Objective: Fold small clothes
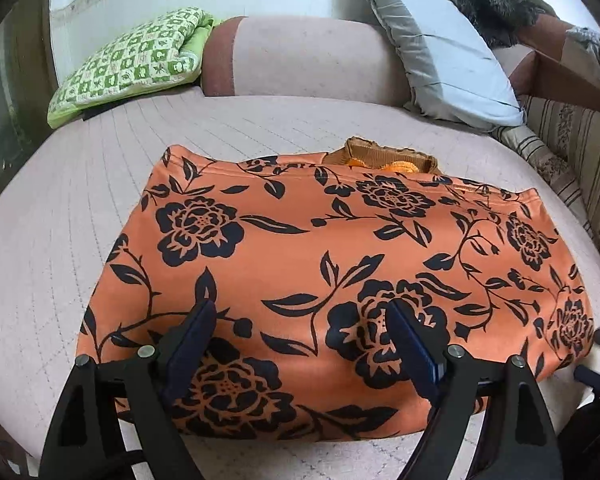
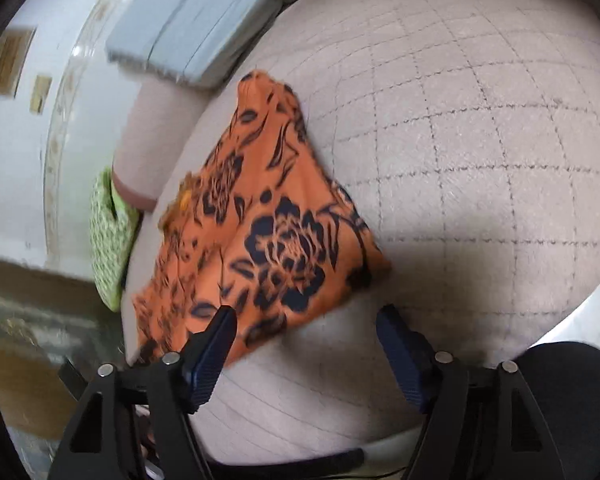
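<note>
a: start at the left. what's there?

b: green quilt (image 1: 128, 60) folded at the bed's far left corner, its near edge on the cover (image 1: 40, 240). a dark thing pokes out from under it, too little showing to name.

a: and the cloth?

b: orange cloth (image 1: 300, 248) with black flowers lies flat mid-bed. its near edge is partly hidden behind the left gripper (image 1: 300, 316), jaws wide over it, nothing pinched. behind its far edge a brown thing (image 1: 384, 156) peeks out, mostly covered.

a: further right?

b: grey pillow (image 1: 440, 52) leaning on the bolster (image 1: 300, 60), then a dark furry thing (image 1: 496, 4) cut off by the frame edge. can't tell what it is.

a: the right gripper?

b: right gripper (image 2: 306, 316) is wide too, empty. its view is tilted and blurred; its left finger (image 2: 216, 344) overlaps the cloth's corner, but i can't tell if it touches. the other is over bare cover.
</note>
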The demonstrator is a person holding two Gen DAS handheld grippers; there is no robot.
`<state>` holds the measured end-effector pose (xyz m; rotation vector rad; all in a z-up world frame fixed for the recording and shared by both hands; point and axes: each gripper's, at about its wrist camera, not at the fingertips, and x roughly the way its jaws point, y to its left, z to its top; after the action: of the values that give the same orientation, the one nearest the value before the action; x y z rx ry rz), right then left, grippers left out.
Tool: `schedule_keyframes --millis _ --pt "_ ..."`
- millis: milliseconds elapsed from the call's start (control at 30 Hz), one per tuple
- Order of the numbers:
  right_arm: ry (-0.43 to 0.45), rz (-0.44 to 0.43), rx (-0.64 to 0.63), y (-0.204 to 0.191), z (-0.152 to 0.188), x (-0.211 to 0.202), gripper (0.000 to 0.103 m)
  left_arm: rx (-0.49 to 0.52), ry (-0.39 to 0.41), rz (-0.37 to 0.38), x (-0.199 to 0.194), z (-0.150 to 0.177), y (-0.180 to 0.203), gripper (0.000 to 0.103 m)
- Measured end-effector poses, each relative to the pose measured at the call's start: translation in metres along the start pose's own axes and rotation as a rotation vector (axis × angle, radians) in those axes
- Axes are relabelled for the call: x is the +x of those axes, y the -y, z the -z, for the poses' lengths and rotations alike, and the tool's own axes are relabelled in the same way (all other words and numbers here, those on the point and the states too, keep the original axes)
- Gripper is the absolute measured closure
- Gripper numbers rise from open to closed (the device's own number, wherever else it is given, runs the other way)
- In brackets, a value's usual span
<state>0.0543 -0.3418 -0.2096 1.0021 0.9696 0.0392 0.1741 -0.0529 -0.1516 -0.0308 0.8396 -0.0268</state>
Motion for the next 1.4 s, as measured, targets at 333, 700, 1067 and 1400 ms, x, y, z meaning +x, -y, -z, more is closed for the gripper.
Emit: schedule_keyframes --millis 333,700,1067,1400 --pt "0.053 0.083 -0.091 -0.014 -0.02 0.012 0.071 -0.041 -0.023 0.009 0.011 -0.002 -0.004 0.016" --pt "0.1 0.095 -0.028 -0.006 -0.016 0.009 0.021 -0.065 0.143 0.078 -0.018 -0.01 0.009 0.01" --pt "0.07 0.114 -0.06 -0.009 -0.023 0.022 0.078 0.019 0.173 0.017 -0.034 -0.008 0.015 0.019" --pt "0.086 0.11 -0.322 -0.102 -0.019 0.024 0.088 -0.027 -0.089 -0.15 0.012 0.028 -0.059 0.017"
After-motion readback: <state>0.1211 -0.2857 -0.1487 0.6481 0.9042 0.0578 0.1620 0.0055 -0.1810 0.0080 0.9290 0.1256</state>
